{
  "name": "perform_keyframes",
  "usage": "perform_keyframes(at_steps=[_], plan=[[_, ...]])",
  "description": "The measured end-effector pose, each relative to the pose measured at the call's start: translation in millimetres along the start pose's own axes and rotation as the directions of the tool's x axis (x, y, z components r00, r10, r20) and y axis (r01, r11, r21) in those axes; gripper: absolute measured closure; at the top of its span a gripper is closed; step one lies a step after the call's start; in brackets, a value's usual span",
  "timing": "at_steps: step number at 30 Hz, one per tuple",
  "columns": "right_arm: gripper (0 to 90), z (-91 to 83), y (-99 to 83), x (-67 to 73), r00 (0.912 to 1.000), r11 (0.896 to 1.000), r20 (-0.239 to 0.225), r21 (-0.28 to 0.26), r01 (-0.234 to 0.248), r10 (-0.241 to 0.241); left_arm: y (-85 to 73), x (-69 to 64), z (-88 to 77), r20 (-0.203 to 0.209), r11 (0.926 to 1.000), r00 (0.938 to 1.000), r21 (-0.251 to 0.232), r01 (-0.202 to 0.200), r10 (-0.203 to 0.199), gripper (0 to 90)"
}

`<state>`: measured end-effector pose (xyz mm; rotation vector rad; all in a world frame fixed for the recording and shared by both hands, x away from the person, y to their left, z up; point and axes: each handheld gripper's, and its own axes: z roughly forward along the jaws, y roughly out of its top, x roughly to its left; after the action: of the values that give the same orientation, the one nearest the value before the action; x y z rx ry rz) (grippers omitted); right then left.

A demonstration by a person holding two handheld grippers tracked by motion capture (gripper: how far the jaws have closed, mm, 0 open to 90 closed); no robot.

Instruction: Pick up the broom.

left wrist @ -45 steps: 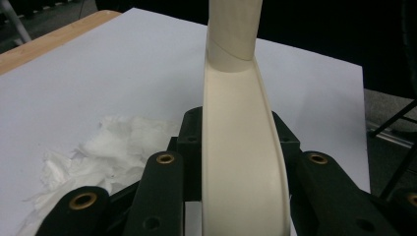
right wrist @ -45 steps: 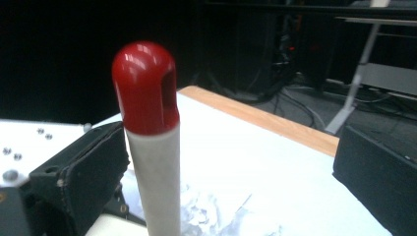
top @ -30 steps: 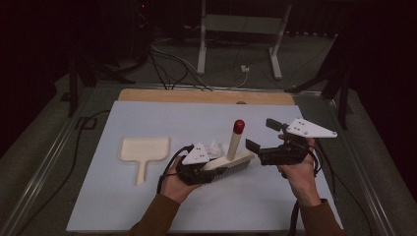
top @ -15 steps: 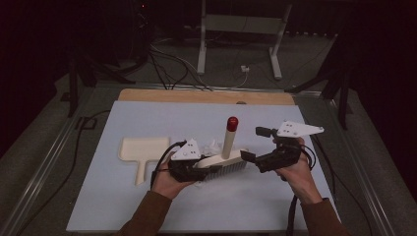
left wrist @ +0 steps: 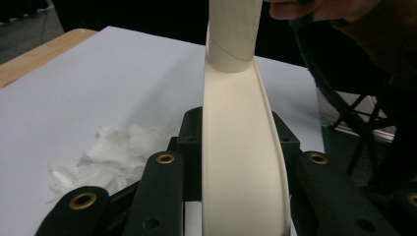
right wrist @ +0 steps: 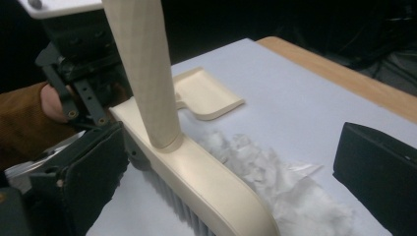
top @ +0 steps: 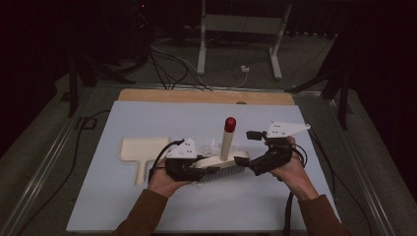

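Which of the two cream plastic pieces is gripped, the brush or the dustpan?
The brush, clamped in the left gripper. The dustpan lies untouched on the table.

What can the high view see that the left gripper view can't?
High view, not the left gripper view: the dustpan lying left of the brush, the red tip of the brush's handle, and a metal stand on the floor behind the table.
Left gripper view, not the high view: the brass screws on the black jaws, close up.
Both: the left gripper clamped on the cream brush, the white paper scraps beside it, and the pale table cover.
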<state>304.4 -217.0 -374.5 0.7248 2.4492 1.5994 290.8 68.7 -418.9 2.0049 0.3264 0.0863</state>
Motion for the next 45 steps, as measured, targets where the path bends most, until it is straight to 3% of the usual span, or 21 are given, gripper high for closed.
perform_keyframes(at_steps=[8,11,15,17,21,22,23,24,25,30,32,33,36,39,40,41,45], plan=[[0.0,9.3,0.3,0.7,0.999,1.0,-0.045,0.025,0.008,-0.007,-0.4,0.8,-3.4,0.021,1.0,0.9998,-0.004,-0.005,0.005,69.4],[0.0,15.0,0.3,2.1,0.9981,0.998,-0.058,0.059,0.024,-0.021,-0.2,1.5,-4.2,0.028,1.0,0.9996,0.001,-0.007,0.007,69.4],[5.6,20.4,-0.1,4.7,0.9954,0.993,-0.085,0.102,0.052,-0.043,-0.3,1.7,-4.7,0.038,1.0,0.9992,0.0,-0.01,0.01,69.4],[12.7,22.9,-0.8,5.3,0.9925,0.989,-0.106,0.128,0.074,-0.061,-0.3,1.4,-5.0,0.05,1.0,0.9987,-0.005,-0.008,0.008,69.4],[28.5,27.8,-4.7,6.9,0.9806,0.975,-0.167,0.18,0.133,-0.103,-0.5,1.4,-6.2,0.069,0.9999,0.9975,-0.01,-0.014,0.014,69.4],[28.5,27.8,-4.7,6.9,0.9806,0.975,-0.167,0.18,0.133,-0.103,-0.6,1.7,-6.5,0.077,0.9998,0.9969,-0.01,-0.014,0.015,69.4],[37.0,29.7,-6.8,8.0,0.9735,0.968,-0.195,0.195,0.157,-0.119,-0.9,2.0,-6.6,0.087,0.9998,0.9961,-0.012,-0.016,0.017,69.4],[37.0,29.7,-6.8,8.0,0.9735,0.968,-0.195,0.195,0.157,-0.119,-1.0,2.2,-6.8,0.096,0.9998,0.9952,-0.011,-0.018,0.019,69.4],[43.6,30.6,-8.0,8.3,0.9676,0.964,-0.217,0.203,0.174,-0.129,-1.2,2.3,-6.8,0.103,0.9998,0.9945,-0.01,-0.019,0.02,69.4],[50.3,30.2,-10.1,6.3,0.9558,0.958,-0.265,0.216,0.187,-0.127,-2.8,2.8,-5.9,0.13,0.9996,0.9911,0.005,-0.027,0.026,69.3],[52.6,31.2,-11.8,7.2,0.9471,0.95,-0.287,0.229,0.213,-0.143,-3.1,3.4,-4.8,0.151,0.9996,0.9882,0.005,-0.026,0.025,69.3],[52.6,31.2,-11.8,7.2,0.9471,0.95,-0.287,0.229,0.213,-0.143,-3.0,3.3,-4.2,0.159,0.9997,0.987,0.003,-0.026,0.025,69.3],[60.3,33.5,-12.8,10.1,0.9309,0.941,-0.332,0.241,0.239,-0.152,-3.3,3.0,-1.9,0.179,0.9994,0.9833,0.007,-0.033,0.031,69.2],[63.9,32.0,-14.3,9.3,0.92,0.942,-0.364,0.232,0.241,-0.146,-4.3,4.0,-1.7,0.206,0.9994,0.9781,0.003,-0.033,0.032,68.7],[63.9,32.0,-14.3,9.3,0.92,0.942,-0.364,0.232,0.241,-0.146,-4.4,4.1,-1.7,0.207,0.9994,0.9778,0.0,-0.033,0.033,68.7],[67.1,30.9,-15.2,9.2,0.9132,0.944,-0.379,0.218,0.246,-0.151,-4.4,4.0,-1.7,0.202,0.9995,0.9789,-0.004,-0.03,0.03,65.7],[67.8,29.4,-16.1,12.0,0.9166,0.947,-0.363,0.201,0.252,-0.167,-4.6,4.8,-1.8,0.192,0.9997,0.9811,-0.017,-0.018,0.021,63.5]])
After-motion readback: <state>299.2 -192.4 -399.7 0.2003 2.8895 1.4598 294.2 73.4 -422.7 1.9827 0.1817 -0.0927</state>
